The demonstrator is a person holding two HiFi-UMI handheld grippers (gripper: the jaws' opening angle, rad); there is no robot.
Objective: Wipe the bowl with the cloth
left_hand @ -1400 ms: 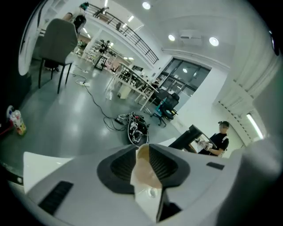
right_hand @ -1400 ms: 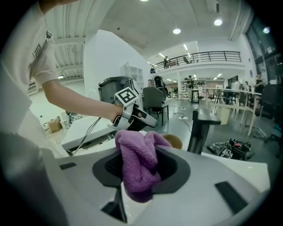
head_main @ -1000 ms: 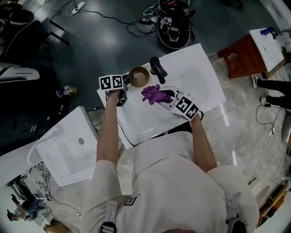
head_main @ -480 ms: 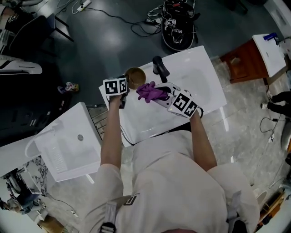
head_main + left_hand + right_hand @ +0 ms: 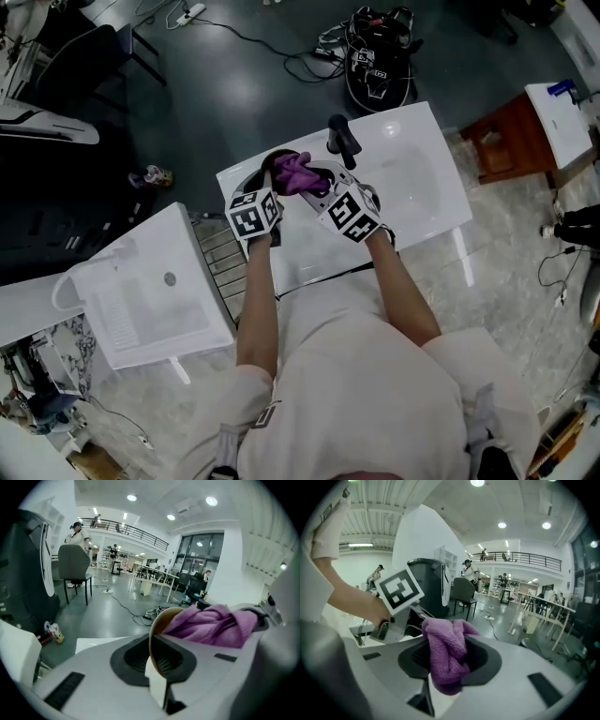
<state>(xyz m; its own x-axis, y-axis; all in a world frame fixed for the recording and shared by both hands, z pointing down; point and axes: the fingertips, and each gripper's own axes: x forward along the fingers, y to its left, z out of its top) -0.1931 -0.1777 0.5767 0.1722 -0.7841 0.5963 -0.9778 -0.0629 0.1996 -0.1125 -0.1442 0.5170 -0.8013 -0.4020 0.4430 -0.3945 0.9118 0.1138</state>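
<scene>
Left claw has just been closing and pinches the bowl by its rim, tipped on edge above the bench. Right claw is clamped on the cloth, bunched at the bowl's mouth. Best approach: a firm rim grip and the cloth swept round the inside with light pressure.

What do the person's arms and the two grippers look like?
The left gripper and right gripper are pale grey with black insets. Each carries a white cube with black square markers. The person wears a pale short-sleeved shirt.
</scene>
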